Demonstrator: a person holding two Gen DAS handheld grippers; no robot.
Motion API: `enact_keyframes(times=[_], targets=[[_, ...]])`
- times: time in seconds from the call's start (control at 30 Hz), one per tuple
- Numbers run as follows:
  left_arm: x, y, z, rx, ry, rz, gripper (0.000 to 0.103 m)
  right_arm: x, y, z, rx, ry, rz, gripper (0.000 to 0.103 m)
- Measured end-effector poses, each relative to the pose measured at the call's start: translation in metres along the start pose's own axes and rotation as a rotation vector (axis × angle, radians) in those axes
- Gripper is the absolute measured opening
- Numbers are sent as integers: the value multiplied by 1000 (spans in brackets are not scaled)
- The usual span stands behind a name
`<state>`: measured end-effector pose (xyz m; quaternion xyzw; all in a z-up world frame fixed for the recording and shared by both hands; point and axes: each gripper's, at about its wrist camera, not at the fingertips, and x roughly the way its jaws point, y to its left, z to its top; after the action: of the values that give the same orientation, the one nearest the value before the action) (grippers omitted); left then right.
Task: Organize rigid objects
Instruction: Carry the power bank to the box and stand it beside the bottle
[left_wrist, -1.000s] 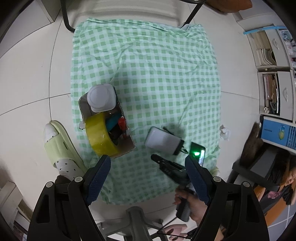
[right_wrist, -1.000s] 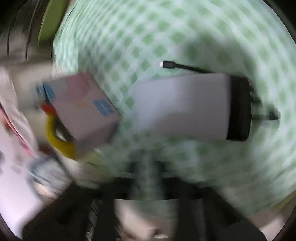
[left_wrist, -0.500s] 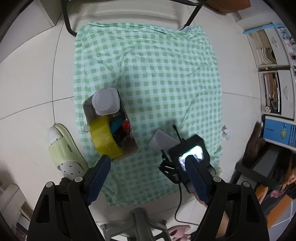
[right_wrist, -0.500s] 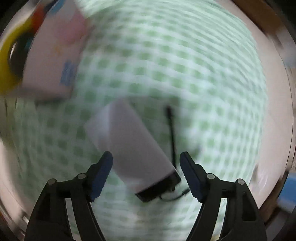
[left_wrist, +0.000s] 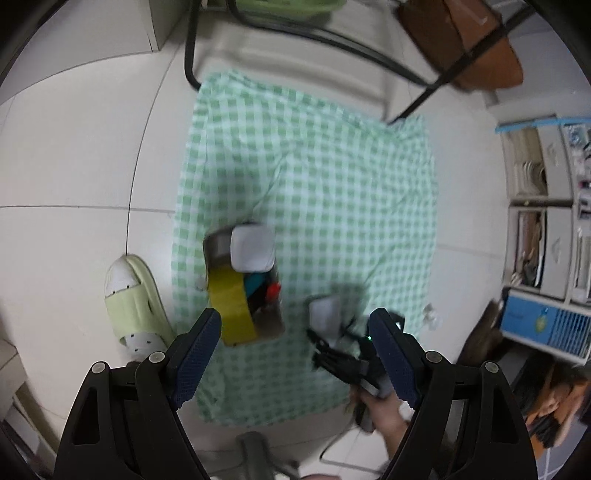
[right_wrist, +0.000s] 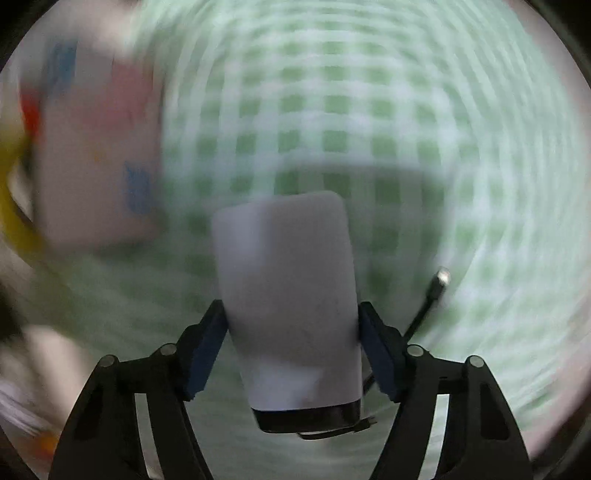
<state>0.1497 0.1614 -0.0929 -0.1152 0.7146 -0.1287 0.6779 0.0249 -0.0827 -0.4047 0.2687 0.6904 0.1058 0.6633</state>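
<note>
Biggest thing in shot is the checked cloth (left_wrist: 332, 177) spread on the floor, and on it the box (left_wrist: 242, 291) that's collecting everything: a white jar, a yellow tape roll and some small bits are already inside.

My right tongs (right_wrist: 291, 347) have their pads on both long sides of the power bank (right_wrist: 291, 295), closed on it near the black end, with the white end sticking out forward. Its cable (right_wrist: 428, 299) trails off to the right, plug tip hanging free. The right view is badly smeared, so I can't say whether the bank is clear of the cloth yet.

My guess at the step: carry the bank over to the box, which sits to the left in the right view. To do it well I'd keep the squeeze steady, since it's a smooth slab held by the edges and could pivot or slip. I'd lift before swinging left, come in over the box rim rather than into the wall, and watch that the cable doesn't snag on the cloth. Space in there looks tight, so probably slot it in on end.

Left tongs (left_wrist: 295, 343) are wide open, holding nothing, hanging high above the near edge of the cloth and looking almost straight down. The right ones are low and near that same edge, hand (left_wrist: 384, 413) underneath.
</note>
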Motion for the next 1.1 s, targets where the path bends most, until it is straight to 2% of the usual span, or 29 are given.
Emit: enact_keyframes(times=[0.03, 0.1, 0.2, 0.4, 0.5, 0.63, 0.73, 0.8, 0.87, 0.93, 1.03, 1.1], targets=[[-3, 3, -1, -5, -4, -6, 81, -6, -7, -3, 70, -26, 107, 71], [-5, 8, -5, -14, -7, -25, 81, -16, -9, -9, 119, -75, 215, 71], [-5, 17, -9, -32, 14, -46, 81, -39, -1, -15, 127, -170, 365, 71], [-11, 34, -8, -97, 16, -102, 81, -90, 53, 2, 55, -280, 467, 71], [-19, 41, -9, -116, -12, -122, 81, -102, 85, 6, -31, -266, 507, 71], [-25, 49, -12, -132, -23, -145, 81, -105, 133, 26, -119, -281, 497, 71], [-28, 55, -13, -147, -23, -163, 81, -112, 160, 33, -185, -361, 488, 72], [-30, 61, -12, -160, -26, -172, 81, -109, 175, 41, -235, -383, 460, 72], [-33, 66, -12, -173, -30, -181, 81, -99, 190, 49, -320, -374, 396, 72], [-35, 70, -11, -184, -32, -192, 81, -84, 200, 53, -407, -324, 312, 72], [-38, 74, -11, -195, -36, -216, 81, -63, 192, 33, -576, -228, 176, 72], [-40, 78, -10, -203, -45, -219, 81, -55, 188, 18, -680, -211, 102, 70]])
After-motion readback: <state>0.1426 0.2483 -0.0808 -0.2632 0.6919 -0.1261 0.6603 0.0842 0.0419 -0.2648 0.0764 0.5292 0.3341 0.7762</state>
